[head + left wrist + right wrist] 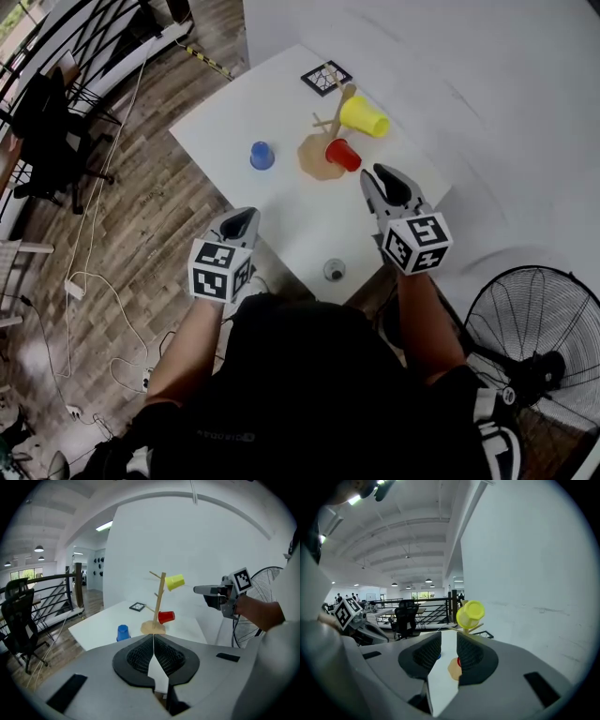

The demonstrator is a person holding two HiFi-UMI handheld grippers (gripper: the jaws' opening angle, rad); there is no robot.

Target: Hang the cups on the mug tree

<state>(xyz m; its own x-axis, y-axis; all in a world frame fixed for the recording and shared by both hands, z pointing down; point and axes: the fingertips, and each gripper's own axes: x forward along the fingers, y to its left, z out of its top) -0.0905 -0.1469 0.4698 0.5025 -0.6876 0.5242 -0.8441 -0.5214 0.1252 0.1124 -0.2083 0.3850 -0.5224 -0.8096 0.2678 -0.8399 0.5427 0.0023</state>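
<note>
The wooden mug tree (321,150) stands toward the far right of the white table (281,220). A yellow cup (364,116) hangs on an upper peg and a red cup (343,154) on a lower one. To the tree's left, a blue cup (262,155) sits upside down on the table. My right gripper (385,178) hovers just near of the red cup, jaws apart with nothing between them. My left gripper (246,217) is shut and empty over the table's near left edge. The left gripper view shows the tree (159,603), blue cup (123,632) and right gripper (206,590).
A black-framed marker tile (325,77) lies at the table's far corner. A small grey round object (334,270) sits by the near edge. A floor fan (534,328) stands to the right, an office chair (47,131) and cables to the left.
</note>
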